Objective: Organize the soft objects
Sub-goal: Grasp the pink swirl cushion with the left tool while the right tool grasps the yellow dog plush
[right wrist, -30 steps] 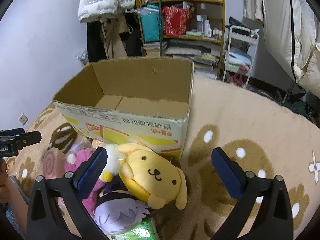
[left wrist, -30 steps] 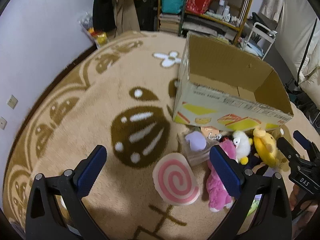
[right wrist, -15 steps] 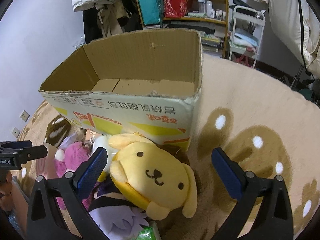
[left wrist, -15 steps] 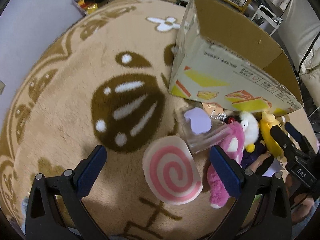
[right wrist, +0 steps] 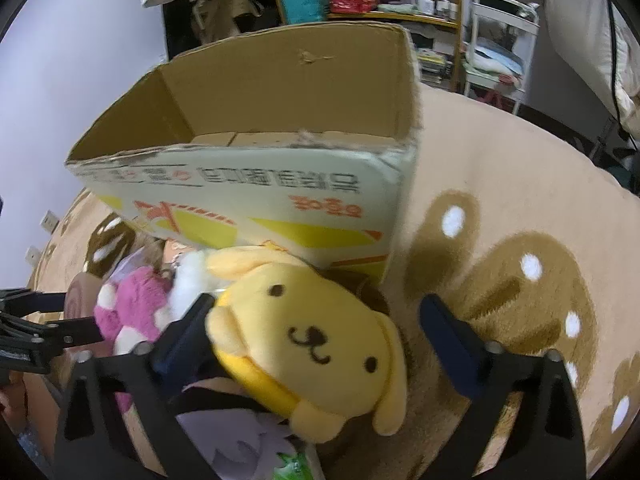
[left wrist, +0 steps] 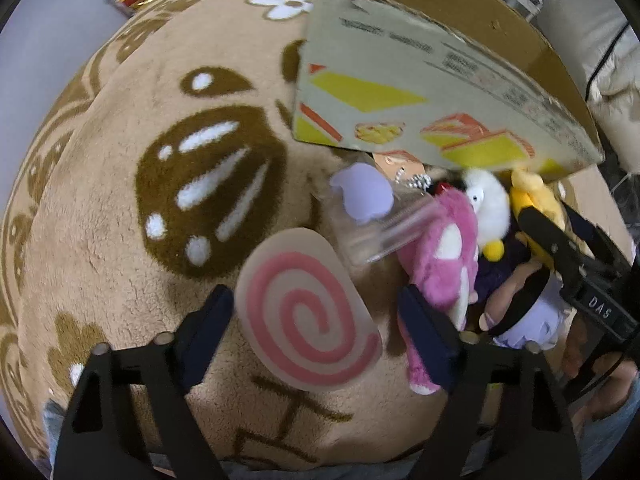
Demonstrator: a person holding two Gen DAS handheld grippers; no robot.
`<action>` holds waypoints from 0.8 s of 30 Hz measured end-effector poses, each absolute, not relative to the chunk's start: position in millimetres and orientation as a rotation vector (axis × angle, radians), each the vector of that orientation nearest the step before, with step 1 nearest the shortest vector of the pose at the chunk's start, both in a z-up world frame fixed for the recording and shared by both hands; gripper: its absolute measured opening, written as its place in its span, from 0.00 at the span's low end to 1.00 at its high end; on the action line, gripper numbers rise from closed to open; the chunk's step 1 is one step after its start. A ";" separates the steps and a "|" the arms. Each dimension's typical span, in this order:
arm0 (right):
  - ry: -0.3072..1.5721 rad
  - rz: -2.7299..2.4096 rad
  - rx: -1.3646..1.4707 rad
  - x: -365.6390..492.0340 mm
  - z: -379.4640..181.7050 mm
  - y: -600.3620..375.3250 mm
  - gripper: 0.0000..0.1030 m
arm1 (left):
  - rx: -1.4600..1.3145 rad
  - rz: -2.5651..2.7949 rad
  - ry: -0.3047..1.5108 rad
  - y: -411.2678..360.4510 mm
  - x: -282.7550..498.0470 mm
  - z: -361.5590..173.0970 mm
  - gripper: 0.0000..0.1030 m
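My left tool (left wrist: 316, 320) straddles the pink-swirl cushion (left wrist: 306, 312) on the rug (left wrist: 120, 208), jaws just closing but not yet pressing. My right tool (right wrist: 316, 324) (also narrowing) brackets the yellow dog plush (right wrist: 316, 344), its left pad touching, right one clear. Both sit just before the cardboard box (right wrist: 280, 92).

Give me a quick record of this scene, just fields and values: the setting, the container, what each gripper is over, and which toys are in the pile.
setting: tan patterned rug
container: open cardboard box, no toy visible inside
left gripper: jaws just closing, astride the pink swirl cushion, not yet pressing
right gripper: jaws just closing, astride the yellow dog plush, right finger clear of it
pile beside box: pink plush, white plush, purple-haired doll
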State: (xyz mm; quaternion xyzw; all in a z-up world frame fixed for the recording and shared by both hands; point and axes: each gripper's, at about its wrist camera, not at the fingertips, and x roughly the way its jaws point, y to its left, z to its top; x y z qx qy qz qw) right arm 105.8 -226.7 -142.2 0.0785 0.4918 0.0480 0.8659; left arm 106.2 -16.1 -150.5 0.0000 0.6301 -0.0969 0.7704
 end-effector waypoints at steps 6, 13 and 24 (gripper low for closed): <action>1.049 0.124 0.175 105.4 -143.7 -223.3 0.84 | -0.011 -0.187 1.356 -16.1 107.3 -152.3 0.49; 1.032 0.118 0.140 96.5 -134.3 -218.8 0.79 | -0.018 -0.174 1.309 -10.2 101.3 -145.4 0.41; 0.894 0.118 0.176 65.5 -93.6 -224.3 0.79 | -0.018 -0.148 1.086 6.6 74.6 -97.4 0.40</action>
